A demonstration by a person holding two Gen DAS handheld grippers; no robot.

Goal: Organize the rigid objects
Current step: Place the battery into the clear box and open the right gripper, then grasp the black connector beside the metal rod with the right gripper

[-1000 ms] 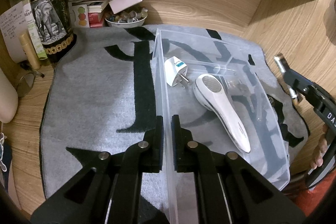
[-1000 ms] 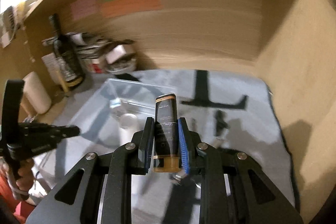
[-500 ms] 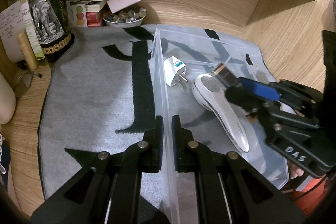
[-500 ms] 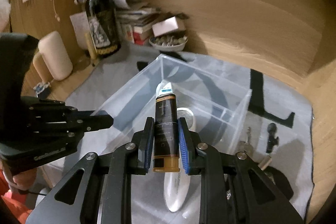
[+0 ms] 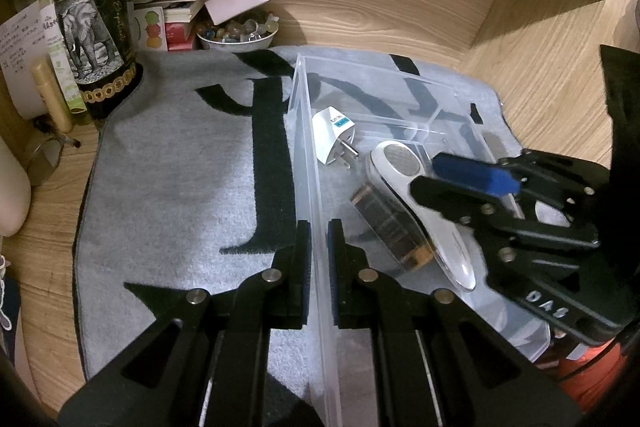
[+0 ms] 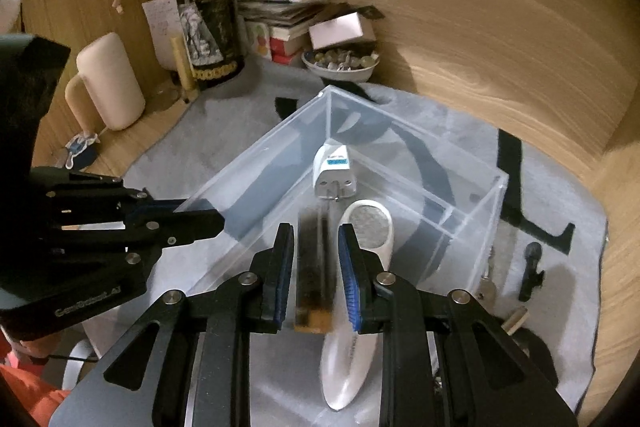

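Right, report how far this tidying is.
Done: plug adapter and white device in the clear bin. In hand: left gripper clamps its wall; right gripper: jaws have just been opening, brown tube loose between them. Left: keys and a dark piece on the mat.

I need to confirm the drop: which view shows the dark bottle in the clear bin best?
The left wrist view: the dark bottle lies sharp and unobstructed on the clear bin floor, beside the white handheld device. In the right wrist view it is motion-blurred between the right gripper's just-opened jaws.
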